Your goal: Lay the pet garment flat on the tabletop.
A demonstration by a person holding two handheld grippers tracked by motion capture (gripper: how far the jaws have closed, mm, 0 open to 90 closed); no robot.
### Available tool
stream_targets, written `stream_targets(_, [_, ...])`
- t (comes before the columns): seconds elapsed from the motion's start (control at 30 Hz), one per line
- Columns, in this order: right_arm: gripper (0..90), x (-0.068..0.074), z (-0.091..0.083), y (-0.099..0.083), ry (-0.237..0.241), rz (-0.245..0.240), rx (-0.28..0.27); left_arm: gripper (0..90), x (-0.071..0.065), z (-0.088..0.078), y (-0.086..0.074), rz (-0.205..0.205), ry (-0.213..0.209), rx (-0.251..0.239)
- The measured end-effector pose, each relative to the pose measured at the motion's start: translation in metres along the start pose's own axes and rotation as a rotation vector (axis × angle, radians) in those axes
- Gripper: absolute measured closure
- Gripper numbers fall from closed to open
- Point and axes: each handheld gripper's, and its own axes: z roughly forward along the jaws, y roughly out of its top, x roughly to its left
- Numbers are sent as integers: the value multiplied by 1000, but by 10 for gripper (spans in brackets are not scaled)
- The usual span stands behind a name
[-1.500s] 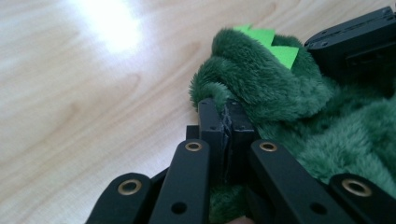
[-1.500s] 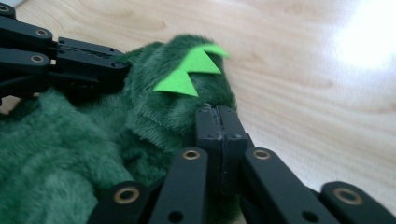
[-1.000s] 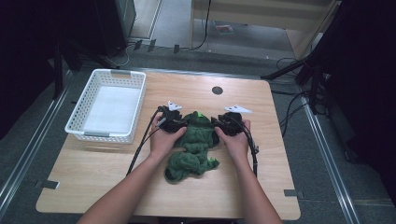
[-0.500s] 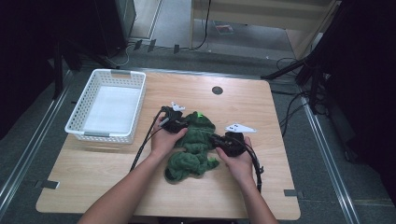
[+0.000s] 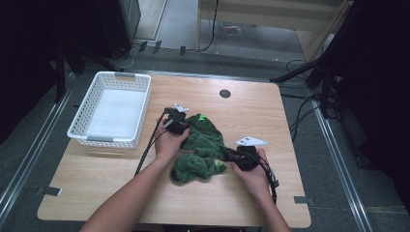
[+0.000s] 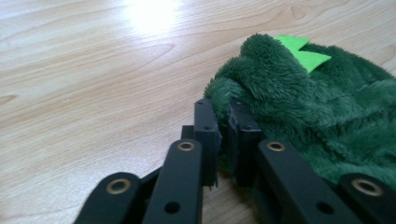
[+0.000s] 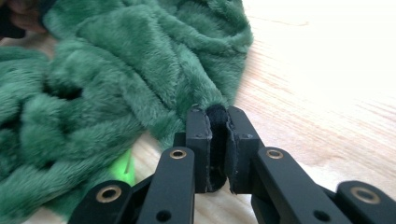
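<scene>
Green plush garment [image 5: 200,150] lies bunched mid-table [image 5: 121,179], right of white basket [image 5: 112,116]. Left gripper [image 6: 223,122] pinches its fuzzy edge near a lime felt spike [image 6: 301,52]. Right gripper [image 7: 217,122] clamps a fold. Garment's full shape unreadable; hands cover part.

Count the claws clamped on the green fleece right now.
2. The left claw pinches the green fleece at its edge near the basket; the right claw pinches a fold on its opposite side.
</scene>
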Motion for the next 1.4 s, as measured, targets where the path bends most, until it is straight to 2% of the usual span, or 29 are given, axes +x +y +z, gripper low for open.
stream_targets(0.03, [771, 0, 0, 0, 0, 0, 0, 797, 0, 0, 0, 1, -17, -3])
stream_targets(0.07, [640, 0, -4, 2, 48, 2, -39, 660, 1, 0, 0, -1, -37, -1])
stream_targets(0.1, [640, 0, -4, 2, 48, 2, -39, 660, 2, -2, 0, -8, -62, -4])
stream_targets(0.13, [564, -2, -12, 7, 95, 2, -79, 577, 3, -4, 0, -12, -83, -17])
stream_targets(0.17, [556, -3, -17, 10, 104, 2, -100, 545, 4, -7, 0, -23, -85, -35])
stream_targets(0.2, [556, -3, -17, 10, 104, 2, -100, 528, 5, -11, 1, -41, -87, -55])
stream_targets(0.23, [581, -8, -25, 19, 117, 31, -161, 518, 6, -14, 2, -59, -91, -75])
stream_targets(0.27, [581, -8, -25, 19, 117, 31, -161, 518, 7, -18, 3, -73, -90, -94])
stream_targets(0.3, [635, -11, -29, 24, 117, 58, -188, 515, 7, -22, 5, -77, -91, -107])
stream_targets(0.33, [719, -15, -32, 31, 97, 91, -224, 532, 4, -24, 6, -75, -93, -119])
stream_targets(0.37, [719, -15, -32, 31, 97, 91, -224, 532, 0, -27, 7, -57, -98, -129])
stream_targets(0.43, [795, -12, -25, 32, 81, 133, -220, 595, -10, -29, 9, -25, -131, -138])
stream_targets(0.5, [801, -7, -21, 30, 70, 121, -208, 611, -21, -29, 9, 23, -178, -128])
stream_targets(0.53, [797, 3, -17, 23, 44, 84, -178, 633, -26, -28, 9, 45, -201, -115])
stream_targets(0.6, [779, 7, -16, 18, 39, 78, -162, 633, -34, -22, 7, 69, -243, -77])
stream_targets(0.63, [753, 10, -20, 8, 42, 82, -158, 631, -36, -19, 6, 79, -254, -52])
stream_targets(0.7, [726, 11, -21, 4, 49, 84, -158, 630, -40, -12, 2, 92, -262, -20])
stream_targets(0.77, [642, 12, -22, -4, 43, 60, -150, 627, -42, -7, -1, 101, -254, 4])
stream_targets(0.83, [605, 13, -17, -8, 72, 22, -129, 627, -43, -3, -3, 106, -244, 17])
stream_targets(0.87, [580, 15, -14, -9, 72, 5, -126, 628, -44, -3, -3, 107, -241, 22])
stream_targets(0.93, [559, 18, -7, -8, 36, -20, -117, 630, -47, -1, -5, 121, -224, 28])
stream_targets(1.0, [534, 17, 1, -7, 26, -1, -109, 632, -49, 0, -6, 137, -209, 19])
stream_targets(1.03, [536, 17, 5, -7, 2, 6, -101, 633, -50, 0, -6, 145, -202, 13])
stream_targets(1.07, [552, 16, 7, -8, -18, 9, -91, 634, -50, 0, -7, 153, -197, 8])
stream_targets(1.1, [580, 16, 9, -8, -16, 13, -79, 636, -50, 0, -7, 163, -185, 3])
stream_targets(1.27, [760, 17, 7, -12, 52, 2, -23, 666, -52, 2, -7, 185, -132, -9])
stream_targets(1.33, [832, 17, 5, -14, 65, -15, 1, 667, -51, 3, -6, 176, -117, -14])
stream_targets(1.4, [854, 17, 1, -16, 89, -19, 16, 669, -49, 4, -5, 158, -109, -18])
